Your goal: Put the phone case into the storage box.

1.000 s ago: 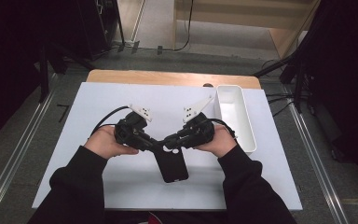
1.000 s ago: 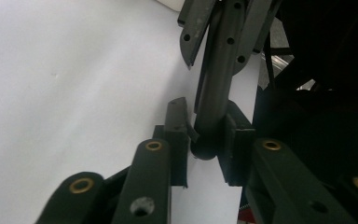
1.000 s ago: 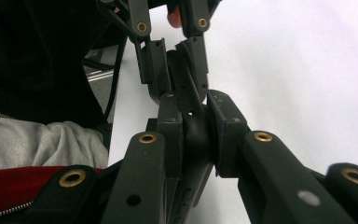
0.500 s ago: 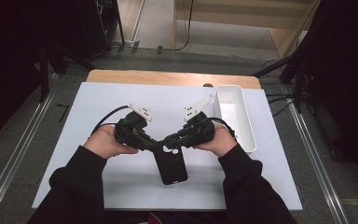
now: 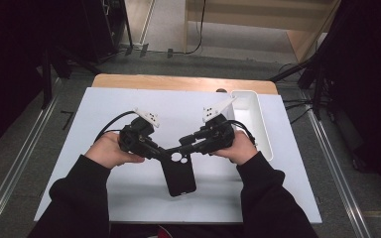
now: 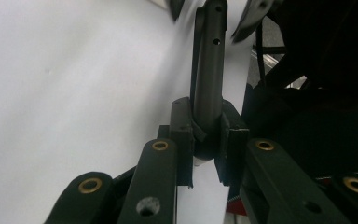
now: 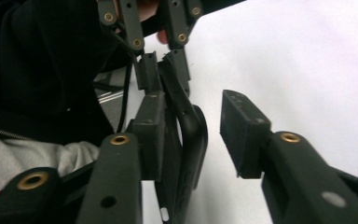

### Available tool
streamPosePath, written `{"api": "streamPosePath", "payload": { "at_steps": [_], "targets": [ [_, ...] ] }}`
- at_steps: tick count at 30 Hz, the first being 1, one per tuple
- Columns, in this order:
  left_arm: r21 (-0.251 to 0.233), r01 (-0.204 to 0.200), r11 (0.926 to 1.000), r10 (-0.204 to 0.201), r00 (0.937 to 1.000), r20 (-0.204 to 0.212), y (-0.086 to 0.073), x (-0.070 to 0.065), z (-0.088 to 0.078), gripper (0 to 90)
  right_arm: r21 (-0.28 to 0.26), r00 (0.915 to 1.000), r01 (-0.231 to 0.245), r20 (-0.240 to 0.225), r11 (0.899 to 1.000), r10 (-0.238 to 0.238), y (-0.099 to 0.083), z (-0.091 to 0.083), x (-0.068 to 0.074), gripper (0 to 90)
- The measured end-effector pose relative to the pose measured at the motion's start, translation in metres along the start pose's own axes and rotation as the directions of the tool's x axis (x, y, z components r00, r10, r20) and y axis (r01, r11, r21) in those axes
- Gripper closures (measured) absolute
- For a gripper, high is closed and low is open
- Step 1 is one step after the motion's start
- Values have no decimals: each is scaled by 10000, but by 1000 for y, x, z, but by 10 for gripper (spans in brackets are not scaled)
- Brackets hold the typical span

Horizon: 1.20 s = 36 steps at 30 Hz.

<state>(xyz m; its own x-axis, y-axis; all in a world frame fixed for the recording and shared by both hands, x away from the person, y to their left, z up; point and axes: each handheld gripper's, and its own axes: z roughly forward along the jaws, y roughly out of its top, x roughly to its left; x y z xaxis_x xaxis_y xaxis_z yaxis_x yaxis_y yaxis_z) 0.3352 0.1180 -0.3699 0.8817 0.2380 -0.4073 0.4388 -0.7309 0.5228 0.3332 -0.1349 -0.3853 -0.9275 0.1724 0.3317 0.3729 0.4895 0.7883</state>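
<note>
Black phone case [image 5: 178,173] held just above the white table [image 5: 104,198], near its front middle, camera cut-outs at the far end, between the two tools. Same case [image 6: 208,88] seen edge-on in the left gripper view, running away from the camera over the white surface.

Left tool [image 5: 164,152] clenched on one top corner of the case; in the left gripper view, left tool [image 6: 208,140] with both pads pressed against the case's edge, no gap on either side. Gripped by the person's left hand [image 5: 110,150].

Right tool [image 5: 184,145] at the opposite top corner, held by the right hand [image 5: 239,148]. In the right gripper view, right tool [image 7: 200,135] released: jaws just been opening, case [image 7: 191,140] lying against the left pad, right pad [image 7: 242,133] standing clear of it with white table visible in the gap. Left tool visible farther off in that view, gripping the far end of the case.

White tray [image 5: 259,129] on the table to the right of the right hand, apart from the case. Contents not discernible.
</note>
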Motion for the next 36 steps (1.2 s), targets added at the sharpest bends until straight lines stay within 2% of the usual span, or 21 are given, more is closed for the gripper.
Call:
{"api": "streamPosePath", "payload": {
  "at_steps": [4, 10, 15, 19, 21, 24, 29, 31, 32, 33, 35, 36],
  "targets": [
    [-43, 322, 9995, -323, 9993, -175, 1, 0, -3, 793, -349, 9996, -168, 240, 9993, 176, 1, -9, 1, 534],
    [-181, 704, 9974, -710, 9968, -358, 1, 0, -9, 792, -595, 9967, -443, 655, 9972, 482, 1, -15, 2, 483],
    [-394, 1088, 9933, -1109, 9923, -556, 1, 0, -17, 792, -817, 9912, -602, 1130, 9948, 692, 0, -16, 3, 400],
    [-505, 1339, 9897, -1377, 9873, -792, 1, 0, -21, 791, -1071, 9857, -525, 1540, 9929, 688, -2, -15, 1, 334],
    [-643, 1542, 9859, -1596, 9832, -884, 1, 1, -24, 792, -1094, 9825, -512, 1725, 9927, 697, -3, -14, 0, 309],
    [-842, 1848, 9792, -1933, 9753, -1074, 0, 2, -29, 791, -1259, 9819, -504, 1753, 9908, 723, -5, -13, 0, 260],
    [-1055, 2200, 9698, -2339, 9614, -1447, 0, 3, -34, 790, -1203, 9746, -209, 2189, 9925, 470, -8, -9, 0, 173],
    [-1084, 2333, 9664, -2487, 9548, -1627, -1, 3, -35, 790, -1233, 9711, -213, 2333, 9921, 498, -8, -7, -1, 85],
    [-1088, 2373, 9653, -2532, 9524, -1698, -1, 3, -36, 790, -1238, 9716, -308, 2291, 9918, 588, -8, -6, -1, 2],
    [-1149, 2505, 9613, -2686, 9450, -1865, 0, 3, -37, 790, -1293, 9704, -322, 2336, 9911, 620, -8, -5, -1, 0],
    [-1258, 2575, 9581, -2790, 9381, -2053, 0, 3, -38, 790, -1438, 9671, -295, 2461, 9892, 646, -9, -3, -2, 0],
    [-1276, 2588, 9575, -2809, 9372, -2066, -1, 3, -39, 790, -1480, 9652, -345, 2515, 9884, 713, -9, -1, -2, 0]
  ]
}}
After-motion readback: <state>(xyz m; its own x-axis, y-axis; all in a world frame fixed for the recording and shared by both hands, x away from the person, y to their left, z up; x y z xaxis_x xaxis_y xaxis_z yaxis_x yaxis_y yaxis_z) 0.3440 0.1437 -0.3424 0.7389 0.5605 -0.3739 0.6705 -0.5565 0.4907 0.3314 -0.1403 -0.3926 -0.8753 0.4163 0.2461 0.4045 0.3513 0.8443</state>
